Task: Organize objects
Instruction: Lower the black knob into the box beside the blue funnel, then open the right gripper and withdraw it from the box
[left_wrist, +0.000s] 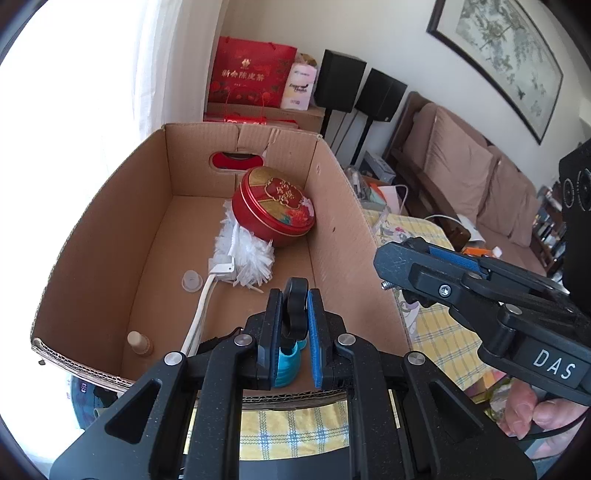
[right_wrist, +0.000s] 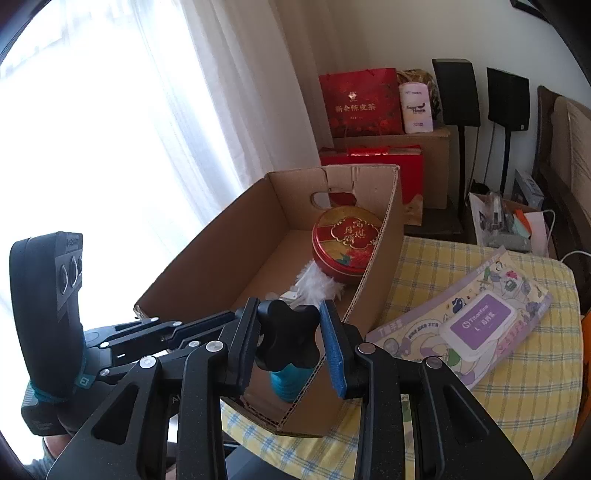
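Observation:
In the left wrist view my left gripper (left_wrist: 294, 299) is shut on a black knob (left_wrist: 295, 310), seen edge-on, with a ribbed teal body (left_wrist: 285, 365) under it. It hangs over the near end of the open cardboard box (left_wrist: 110, 240). In the right wrist view my right gripper (right_wrist: 290, 310) is shut on a black star-shaped knob (right_wrist: 288, 334) with a teal body (right_wrist: 291, 380) below, above the box's near corner (right_wrist: 295, 417). Whether these are two alike pieces or one, I cannot tell. From the left view the right gripper (left_wrist: 391, 266) sits outside the box's right wall.
Inside the box lie a round red tin (left_wrist: 275, 205), a white duster (left_wrist: 243, 254) with a white handle, a clear cap (left_wrist: 192, 281) and a beige stopper (left_wrist: 138, 341). A wipes pack (right_wrist: 476, 325) lies on the yellow checked cloth (right_wrist: 517, 387). Red bags, speakers and a sofa stand behind.

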